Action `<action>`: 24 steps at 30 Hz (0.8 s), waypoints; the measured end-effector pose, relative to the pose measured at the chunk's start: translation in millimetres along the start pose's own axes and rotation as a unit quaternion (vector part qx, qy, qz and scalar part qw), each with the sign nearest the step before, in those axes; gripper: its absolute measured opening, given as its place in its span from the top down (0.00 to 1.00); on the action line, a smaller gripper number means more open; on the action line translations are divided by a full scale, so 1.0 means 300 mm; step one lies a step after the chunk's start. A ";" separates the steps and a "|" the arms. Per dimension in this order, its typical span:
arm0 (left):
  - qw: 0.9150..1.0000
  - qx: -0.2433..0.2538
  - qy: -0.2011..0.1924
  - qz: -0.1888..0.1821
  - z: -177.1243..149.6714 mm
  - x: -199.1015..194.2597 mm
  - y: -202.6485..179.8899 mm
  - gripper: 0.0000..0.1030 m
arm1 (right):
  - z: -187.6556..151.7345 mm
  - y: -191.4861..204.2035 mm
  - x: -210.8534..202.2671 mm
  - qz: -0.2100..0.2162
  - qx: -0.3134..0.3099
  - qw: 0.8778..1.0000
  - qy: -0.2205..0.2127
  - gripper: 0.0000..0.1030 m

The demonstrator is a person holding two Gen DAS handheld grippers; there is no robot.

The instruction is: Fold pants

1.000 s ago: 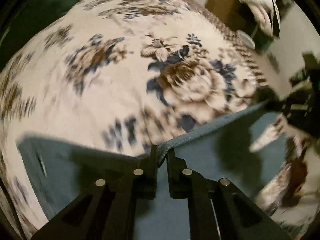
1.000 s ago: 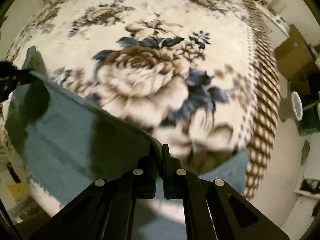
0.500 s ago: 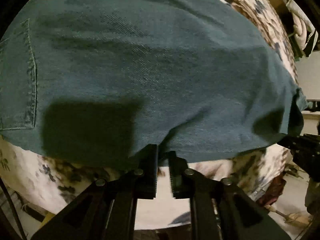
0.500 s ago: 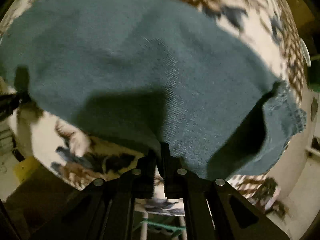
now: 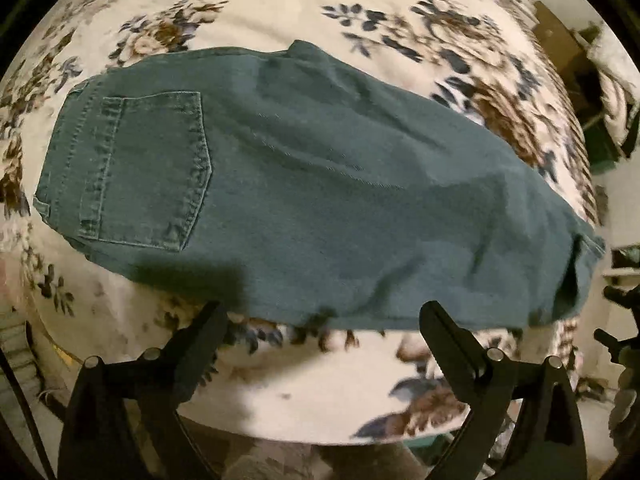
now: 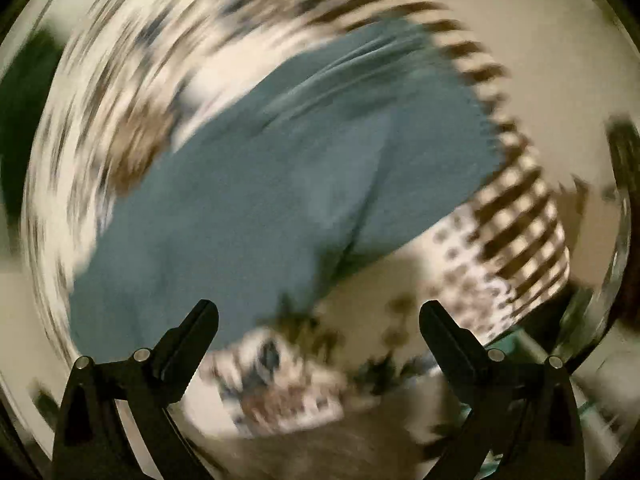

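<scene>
Left tongs (image 5: 320, 320) spread wide, nothing between the fingers, hanging just off the near edge of the pants (image 5: 304, 200). Both fingertips (image 5: 212, 312) sit close to that near edge, not gripping cloth. The pants are teal denim, folded into one long flat band lying across a floral blanket (image 5: 320, 12) that is cream with brown and blue roses. Back pocket (image 5: 148, 172) faces up at the left end of the pants, waistband edge beyond it at far left. Right end of the pants shows a doubled-over layer with a hem edge hanging near the blanket's edge. Beyond the pants, more blanket, then dark clutter at far right, too small to tell.

Right tongs (image 6: 318, 316) also spread wide and holding nothing. That view is heavily motion blurred. The pants (image 6: 280, 184) fill the middle, running from lower left to upper right just past the fingertips. The blanket (image 6: 516, 216) shows striped border to the right of the pants.
</scene>
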State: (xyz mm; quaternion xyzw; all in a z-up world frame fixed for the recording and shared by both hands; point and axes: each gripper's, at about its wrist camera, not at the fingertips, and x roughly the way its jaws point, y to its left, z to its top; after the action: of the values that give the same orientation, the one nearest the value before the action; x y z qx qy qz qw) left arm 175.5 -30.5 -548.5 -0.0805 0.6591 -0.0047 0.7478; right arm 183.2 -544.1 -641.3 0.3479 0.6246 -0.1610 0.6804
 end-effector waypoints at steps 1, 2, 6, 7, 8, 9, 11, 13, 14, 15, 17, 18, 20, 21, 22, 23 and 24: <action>1.000 -0.004 -0.003 0.005 0.011 0.007 -0.011 0.05 | 0.034 0.003 0.022 0.001 -0.007 1.000 -0.010 0.01; 1.000 -0.006 -0.010 0.013 0.017 0.014 -0.025 0.05 | 0.071 0.023 0.051 -0.001 -0.020 1.000 -0.015 0.01; 0.999 -0.001 -0.016 0.037 0.035 0.063 -0.105 0.05 | 0.171 0.082 0.219 -0.043 -0.088 0.995 0.012 0.47; 0.999 -0.001 -0.015 0.038 0.035 0.073 -0.122 0.05 | 0.176 0.096 0.236 -0.087 -0.117 0.989 0.010 0.61; 0.999 0.000 -0.014 0.040 0.031 0.083 -0.142 0.05 | 0.176 0.085 0.224 -0.101 -0.127 0.987 0.002 0.80; 0.999 0.002 -0.014 0.043 0.027 0.087 -0.154 0.05 | 0.177 0.062 0.199 -0.097 -0.121 0.988 -0.010 0.89; 0.999 0.004 -0.016 0.043 0.019 0.085 -0.185 0.05 | 0.191 -0.062 0.073 -0.083 -0.059 0.992 -0.068 0.91; 0.999 0.002 -0.020 0.045 0.012 0.078 -0.200 0.04 | 0.205 -0.202 0.027 -0.037 0.007 0.997 -0.070 0.90; 0.999 0.000 -0.021 0.042 0.005 0.076 -0.206 0.05 | 0.210 -0.259 0.053 -0.002 0.033 0.999 -0.042 0.88; 0.999 -0.001 -0.020 0.043 0.001 0.078 -0.212 0.05 | 0.211 -0.293 0.081 0.010 0.048 0.999 -0.018 0.79; 0.999 -0.005 -0.011 0.042 -0.003 0.090 -0.223 0.05 | 0.201 -0.336 0.089 0.034 0.069 0.997 -0.012 0.74; 0.999 -0.007 -0.008 0.041 -0.007 0.088 -0.227 0.05 | 0.194 -0.356 0.083 0.056 0.084 0.995 -0.019 0.69; 0.999 -0.008 -0.011 0.043 -0.014 0.087 -0.222 0.05 | 0.175 -0.392 0.066 0.116 0.123 0.985 -0.035 0.53; 0.999 -0.008 -0.013 0.045 -0.018 0.087 -0.217 0.05 | 0.174 -0.395 0.067 0.117 0.137 0.983 -0.033 0.43; 0.999 -0.009 -0.014 0.047 -0.022 0.088 -0.211 0.05 | 0.172 -0.404 0.082 0.118 0.147 0.982 -0.030 0.42; 0.999 -0.013 -0.014 0.049 -0.033 0.088 -0.198 0.05 | 0.170 -0.396 0.114 0.129 0.153 0.979 -0.025 0.42; 0.999 -0.017 -0.014 0.050 -0.042 0.092 -0.189 0.05 | 0.155 -0.388 0.129 0.126 0.153 0.980 -0.025 0.60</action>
State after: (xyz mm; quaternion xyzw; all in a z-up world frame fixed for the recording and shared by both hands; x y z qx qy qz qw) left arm 172.5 -91.2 -569.9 -0.0597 0.6521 0.0450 0.7545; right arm 147.9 -649.3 -711.2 0.5194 0.5265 -0.1768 0.6495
